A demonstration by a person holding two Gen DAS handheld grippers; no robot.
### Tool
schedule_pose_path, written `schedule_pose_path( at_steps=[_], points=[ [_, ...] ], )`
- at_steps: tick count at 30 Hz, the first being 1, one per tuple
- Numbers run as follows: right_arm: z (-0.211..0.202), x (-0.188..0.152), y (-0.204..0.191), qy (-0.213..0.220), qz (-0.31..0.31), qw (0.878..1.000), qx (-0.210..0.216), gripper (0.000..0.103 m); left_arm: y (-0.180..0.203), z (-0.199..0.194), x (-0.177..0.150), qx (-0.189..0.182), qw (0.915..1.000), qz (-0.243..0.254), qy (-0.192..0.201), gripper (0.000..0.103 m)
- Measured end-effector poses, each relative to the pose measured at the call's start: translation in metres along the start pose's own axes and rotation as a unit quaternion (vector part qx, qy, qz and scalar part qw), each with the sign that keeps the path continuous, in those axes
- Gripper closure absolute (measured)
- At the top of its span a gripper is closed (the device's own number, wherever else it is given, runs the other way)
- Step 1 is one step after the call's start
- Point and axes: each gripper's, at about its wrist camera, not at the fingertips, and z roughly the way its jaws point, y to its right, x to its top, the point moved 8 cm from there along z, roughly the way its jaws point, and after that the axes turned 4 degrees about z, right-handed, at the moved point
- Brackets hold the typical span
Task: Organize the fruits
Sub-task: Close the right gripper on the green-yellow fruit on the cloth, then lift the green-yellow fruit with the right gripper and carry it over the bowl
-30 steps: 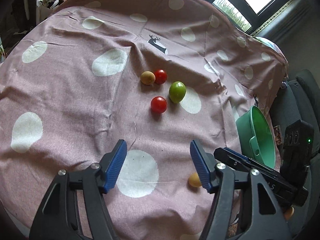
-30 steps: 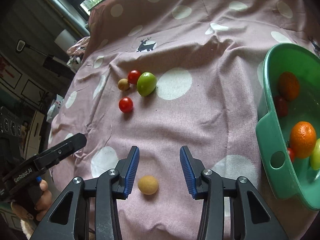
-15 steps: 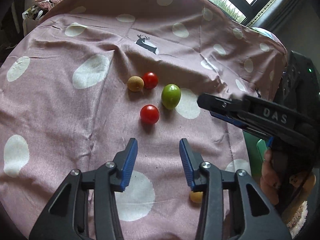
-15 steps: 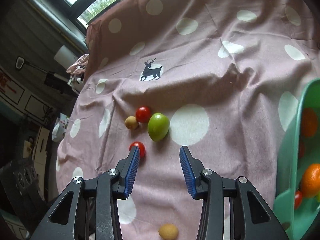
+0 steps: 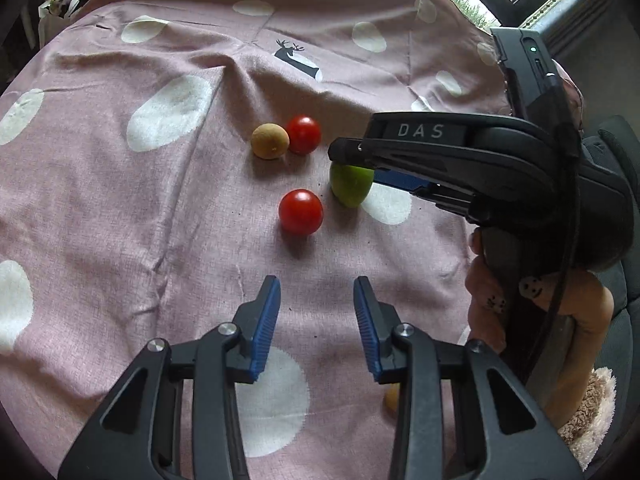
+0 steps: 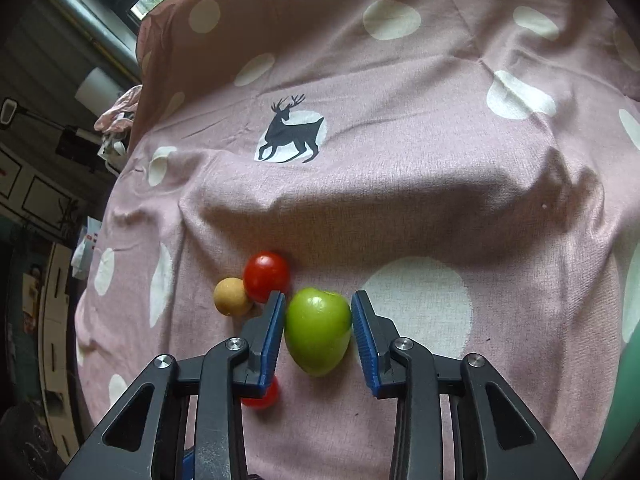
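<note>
A green fruit lies on the pink dotted cloth. My right gripper straddles it, jaws closing, and both blue pads touch its sides. Just left of it sit a red tomato and a tan round fruit. A second tomato peeks out under the left finger. In the left wrist view my left gripper hovers over bare cloth, jaws closing with nothing between them. The near tomato lies just ahead of it, beside the green fruit.
A small tan fruit lies half hidden behind my left gripper's right finger. The rim of a green basin shows at the right edge. A person's hand holds the right gripper. The cloth is wrinkled behind the fruits.
My right gripper moved away from the small tan fruit up to the green fruit and narrowed around it. My left gripper narrowed and came closer to the fruit cluster.
</note>
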Motion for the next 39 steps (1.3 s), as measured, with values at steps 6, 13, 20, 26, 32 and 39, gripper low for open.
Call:
schedule_pose_path(
  at_steps=[6, 13, 20, 26, 32, 39],
  points=[
    [-0.027, -0.022, 0.011, -0.017, 0.016, 0.999, 0.035, 0.067, 0.019, 0.002, -0.006, -0.020, 0.9995, 0.023, -0.001, 0.067],
    [-0.047, -0.064, 0.038, -0.026, 0.050, 0.997, 0.043, 0.068, 0.047, 0.014, -0.023, -0.044, 0.9972, 0.054, -0.027, 0.067],
    [-0.053, -0.072, 0.047, -0.021, 0.057, 0.996, 0.060, 0.070, 0.060, 0.021, -0.027, -0.047, 0.9951, 0.083, -0.026, 0.066],
    [-0.069, -0.071, 0.047, -0.014, 0.028, 0.998, 0.056, 0.070, 0.060, 0.019, -0.026, -0.057, 0.9950, 0.079, -0.023, 0.066],
    [-0.054, -0.053, 0.042, -0.018, 0.036, 0.996, 0.077, 0.068, 0.065, 0.018, -0.014, -0.062, 0.9950, 0.078, 0.008, 0.067],
    [-0.039, -0.064, 0.040, -0.036, 0.011, 0.998, 0.049, 0.068, 0.071, 0.028, -0.017, -0.073, 0.9938, 0.084, -0.002, 0.074]
  ],
)
